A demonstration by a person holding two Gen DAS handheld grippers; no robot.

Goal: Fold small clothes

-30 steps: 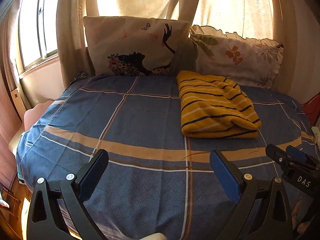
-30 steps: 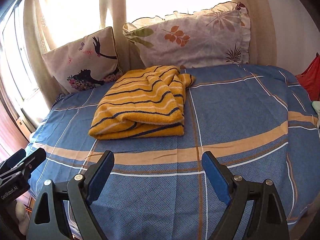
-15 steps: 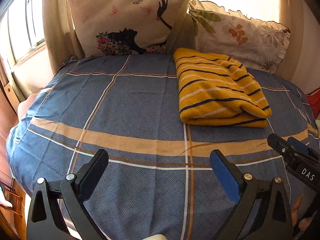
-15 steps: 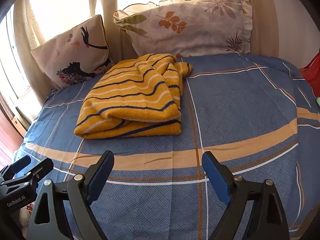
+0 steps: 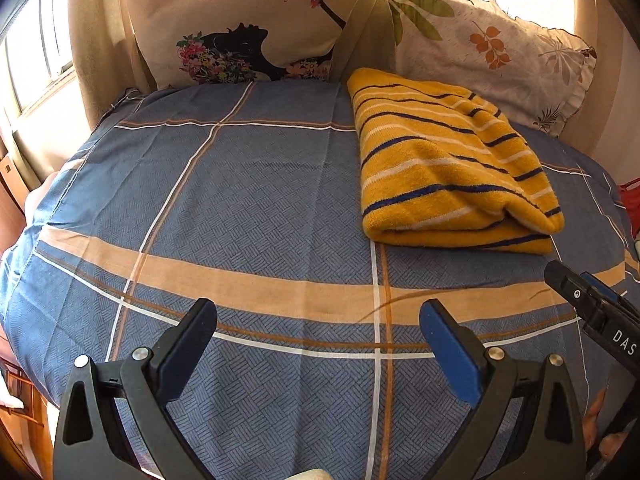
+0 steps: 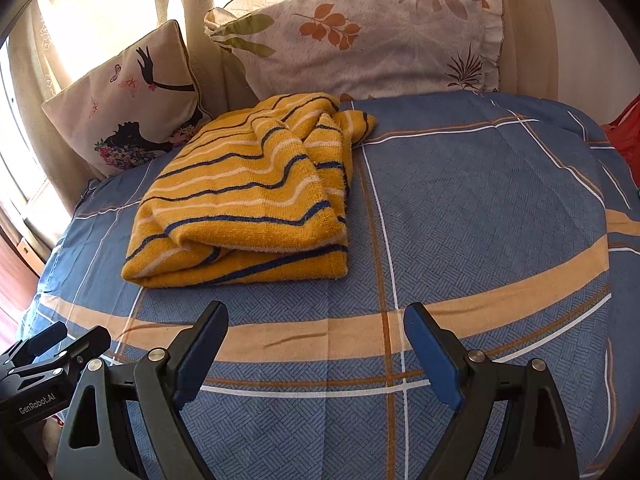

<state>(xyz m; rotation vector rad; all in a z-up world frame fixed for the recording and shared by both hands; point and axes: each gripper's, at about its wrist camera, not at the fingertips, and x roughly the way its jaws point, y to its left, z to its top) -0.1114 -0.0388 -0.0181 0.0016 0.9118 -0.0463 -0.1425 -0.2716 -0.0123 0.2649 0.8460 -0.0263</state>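
Note:
A yellow garment with navy and white stripes (image 5: 448,164) lies folded on the blue checked bedsheet (image 5: 256,216), near the pillows; it also shows in the right wrist view (image 6: 248,200). My left gripper (image 5: 318,320) is open and empty, low over the sheet, in front of and left of the garment. My right gripper (image 6: 316,320) is open and empty, just in front of the garment's near edge. The right gripper's side shows at the right edge of the left wrist view (image 5: 588,304).
Two pillows stand against the curtain at the bed's head: one with a black silhouette print (image 5: 248,24) and one with a leaf print (image 5: 488,52). A window is at the left. Something red (image 6: 624,132) lies at the bed's right edge.
Both grippers have moved forward toward the garment and the pillows, so the garment looks larger and closer. Both stay open. The garment has not moved.

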